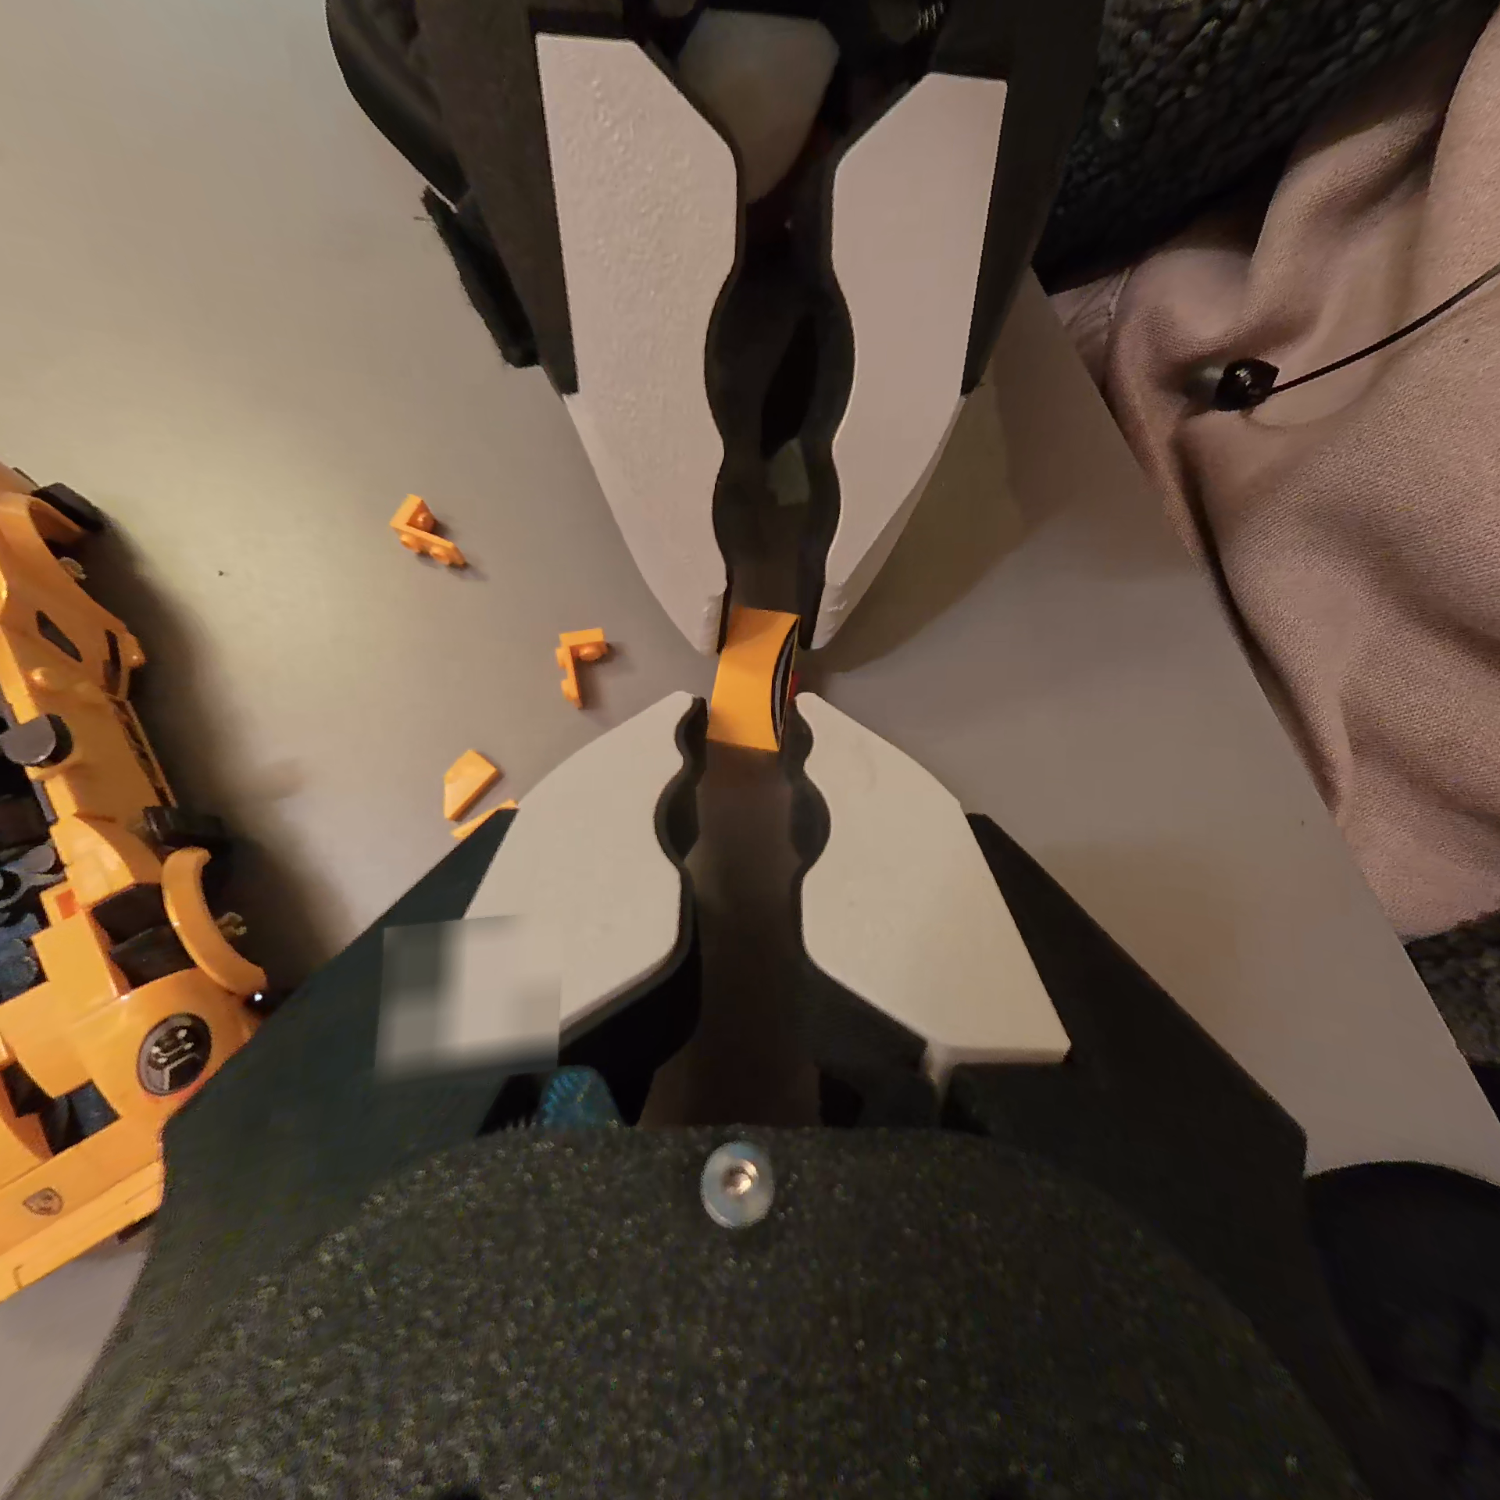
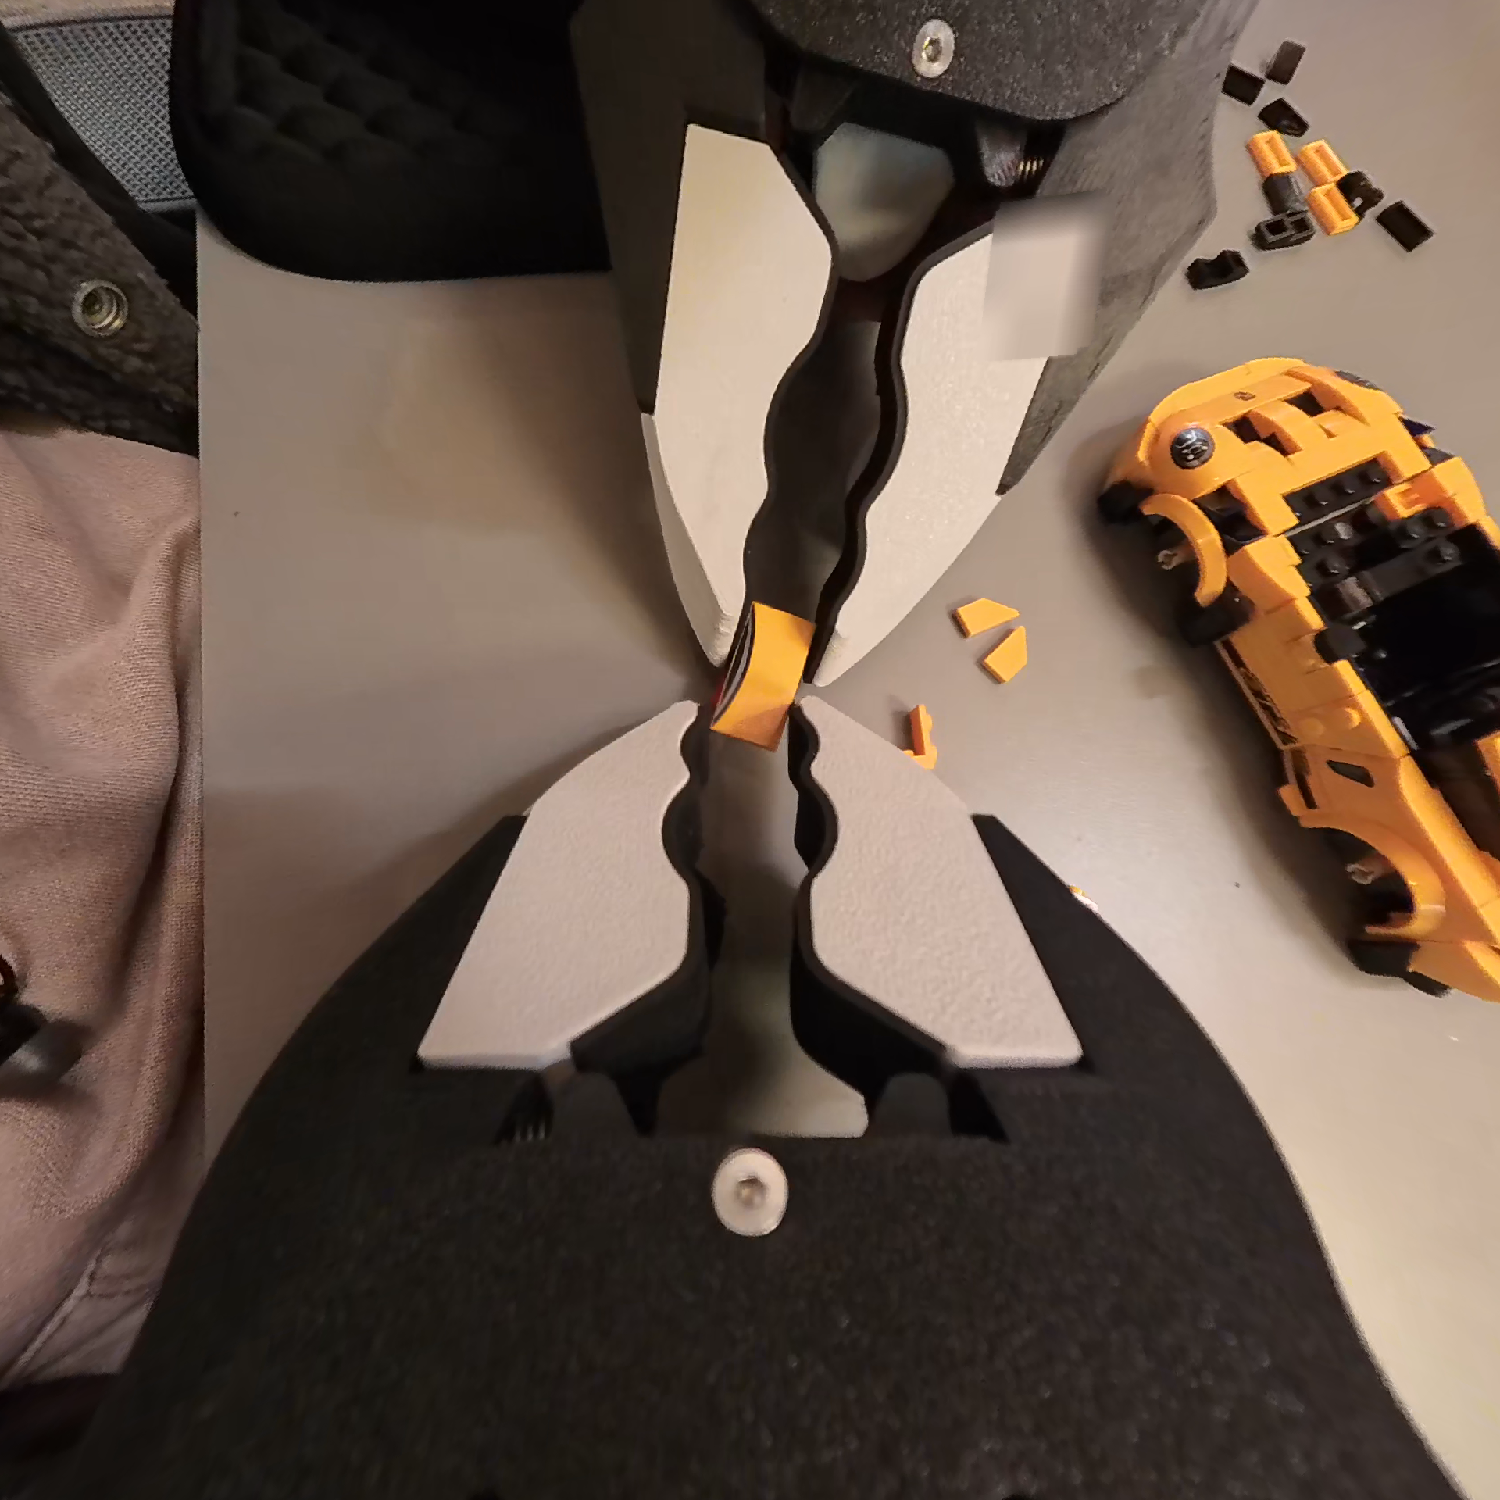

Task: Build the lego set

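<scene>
Orange curved-top plastic brick [image 1: 747, 690] with a dark printed stripe along one side hangs between the two grippers, which meet tip to tip above the pale grey tabletop [image 1: 243, 284]. In the left wrist view the left gripper [image 1: 745, 714] has its jaws narrow, the brick's near end sitting between their tips; the right gripper [image 1: 763, 629], coming in from 12 o'clock, pinches the far end. The right wrist view mirrors this, right gripper [image 2: 745, 718] at the near end. A partly built orange and black lego car [image 2: 1331, 665] lies at 3 o'clock there, bearing a round dark emblem too small to read. Small loose orange pieces [image 2: 994, 637] lie between it and the jaws.
</scene>
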{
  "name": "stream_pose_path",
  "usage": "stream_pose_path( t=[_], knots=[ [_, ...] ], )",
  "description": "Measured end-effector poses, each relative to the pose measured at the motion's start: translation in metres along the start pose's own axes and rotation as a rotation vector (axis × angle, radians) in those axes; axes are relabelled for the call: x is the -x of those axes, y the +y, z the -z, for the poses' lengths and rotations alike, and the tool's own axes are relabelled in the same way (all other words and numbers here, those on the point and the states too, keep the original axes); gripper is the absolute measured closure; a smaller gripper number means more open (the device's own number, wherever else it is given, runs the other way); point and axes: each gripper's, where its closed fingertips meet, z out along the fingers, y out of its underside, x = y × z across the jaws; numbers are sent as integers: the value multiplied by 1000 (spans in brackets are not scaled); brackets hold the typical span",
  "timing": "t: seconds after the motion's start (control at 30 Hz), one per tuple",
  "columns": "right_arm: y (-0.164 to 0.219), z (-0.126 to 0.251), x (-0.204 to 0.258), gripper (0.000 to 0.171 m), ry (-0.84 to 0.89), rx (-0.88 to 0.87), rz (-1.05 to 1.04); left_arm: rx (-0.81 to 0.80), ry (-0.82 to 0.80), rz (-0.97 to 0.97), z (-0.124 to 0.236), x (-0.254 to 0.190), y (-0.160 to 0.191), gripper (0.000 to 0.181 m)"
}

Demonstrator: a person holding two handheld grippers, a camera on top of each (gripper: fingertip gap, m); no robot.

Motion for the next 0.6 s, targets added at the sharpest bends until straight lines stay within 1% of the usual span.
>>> stream_pose_path(
  t=[0.13, 0.27, 0.43, 0.6],
  knots=[
    [-2, 0, -1, 149, 13, 4, -26, 6, 5, 4, 0, 0, 0, 164],
    [-10, 4, -4, 150, -26, -21, -144, 14, 5, -1, -1, -1, 0, 164],
    [-6, 0, -2, 157, -69, 13, -228, 23, 6, -16, 0, 0, 0, 164],
    [-6, -1, -1, 157, -83, 25, -285, 28, 34, -29, 0, -1, 0, 164]
  ],
)
